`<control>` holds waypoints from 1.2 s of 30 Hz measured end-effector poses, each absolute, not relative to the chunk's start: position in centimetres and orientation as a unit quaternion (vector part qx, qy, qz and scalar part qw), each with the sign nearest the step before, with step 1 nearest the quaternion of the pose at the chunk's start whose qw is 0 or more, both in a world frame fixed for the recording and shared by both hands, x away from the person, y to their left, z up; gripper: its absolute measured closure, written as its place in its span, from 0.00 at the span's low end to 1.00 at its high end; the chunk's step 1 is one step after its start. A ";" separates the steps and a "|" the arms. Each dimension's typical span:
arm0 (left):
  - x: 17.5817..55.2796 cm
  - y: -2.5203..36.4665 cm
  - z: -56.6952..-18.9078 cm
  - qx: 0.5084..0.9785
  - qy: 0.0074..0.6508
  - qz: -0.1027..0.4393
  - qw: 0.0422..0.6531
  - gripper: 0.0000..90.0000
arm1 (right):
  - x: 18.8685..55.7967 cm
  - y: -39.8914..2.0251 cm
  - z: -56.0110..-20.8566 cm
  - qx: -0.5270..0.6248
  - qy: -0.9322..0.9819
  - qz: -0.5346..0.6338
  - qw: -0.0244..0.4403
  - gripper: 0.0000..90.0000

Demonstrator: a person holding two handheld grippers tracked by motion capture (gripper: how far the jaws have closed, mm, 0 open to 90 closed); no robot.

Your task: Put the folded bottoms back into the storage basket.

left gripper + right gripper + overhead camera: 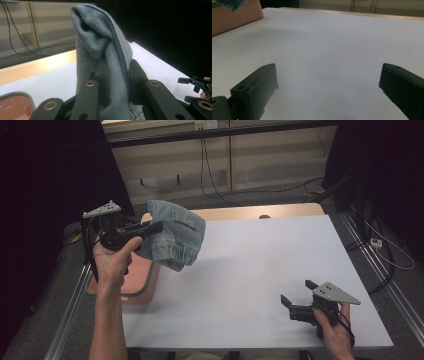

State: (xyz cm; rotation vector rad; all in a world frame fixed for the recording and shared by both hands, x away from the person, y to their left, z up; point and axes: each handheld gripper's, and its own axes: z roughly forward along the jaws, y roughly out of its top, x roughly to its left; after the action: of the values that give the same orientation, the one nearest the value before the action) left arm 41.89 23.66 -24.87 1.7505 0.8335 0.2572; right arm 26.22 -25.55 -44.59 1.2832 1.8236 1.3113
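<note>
— What has the left gripper (150, 228) got?

— A piece of light blue denim clothing (173, 235), clamped between its jaws. In the left gripper view the denim (105, 57) rises in a fold from between the two black jaws, which press on it from either side. It has a stitched seam and, in the high view, a gathered elastic hem hanging at the bottom.

— Where is the garment, then?

— In the air, near the left far corner of the white table (260, 270). It hangs above the table's left edge, over the rim of a pinkish bin (142, 287) with a grey border that sits against that side. I cannot tell what sort of garment it is; the cloth is bunched up.

— And the left hand (111, 262)?

— Wrapped around the gripper's handle, forearm coming up from the bottom of the high view. The grey three-cornered plate sits on top of the gripper.

— The right gripper (295, 296)?

— Low over the near right part of the table, in the right hand (336, 332). Its jaws stand wide apart with nothing between them; the right gripper view shows bare white tabletop (332, 45) in the gap.

— Anything else there?

— The side of the bin (234, 16) at the top left corner of that view, with a bit of denim above it.
</note>
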 end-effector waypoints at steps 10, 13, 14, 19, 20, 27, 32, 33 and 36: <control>41.5 24.8 -24.6 0.738 0.357 0.119 0.560 0.82 | 26.2 -25.5 -44.6 0.477 0.678 0.489 0.272 0.02; 41.4 25.3 -24.5 0.734 0.359 0.121 0.564 0.82 | 26.2 -25.6 -44.6 0.475 0.678 0.489 0.274 0.02; 41.3 25.5 -24.4 0.732 0.360 0.123 0.565 0.82 | 26.2 -25.6 -44.6 0.477 0.677 0.489 0.274 0.02; 40.9 26.7 -24.0 0.724 0.364 0.133 0.570 0.82 | 26.2 -25.5 -44.6 0.475 0.678 0.489 0.273 0.02; 40.9 26.9 -24.0 0.723 0.365 0.134 0.571 0.82 | 26.2 -25.5 -44.6 0.475 0.678 0.489 0.273 0.02; 40.5 27.8 -23.7 0.717 0.370 0.140 0.573 0.82 | 26.2 -25.5 -44.6 0.475 0.679 0.489 0.273 0.02; 40.3 28.1 -23.4 0.713 0.378 0.145 0.572 0.82 | 26.2 -25.5 -44.6 0.474 0.678 0.491 0.273 0.02; 40.2 28.2 -23.4 0.712 0.378 0.146 0.573 0.82 | 26.3 -25.5 -44.5 0.474 0.677 0.491 0.274 0.02; 40.0 28.5 -23.2 0.713 0.380 0.147 0.570 0.82 | 26.4 -25.6 -44.5 0.475 0.676 0.492 0.274 0.02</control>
State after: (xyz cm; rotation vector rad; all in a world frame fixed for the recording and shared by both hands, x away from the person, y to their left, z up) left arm 40.00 28.47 -23.17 1.6749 0.8924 0.3461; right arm 26.36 -25.57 -44.53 1.2759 1.8190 1.3227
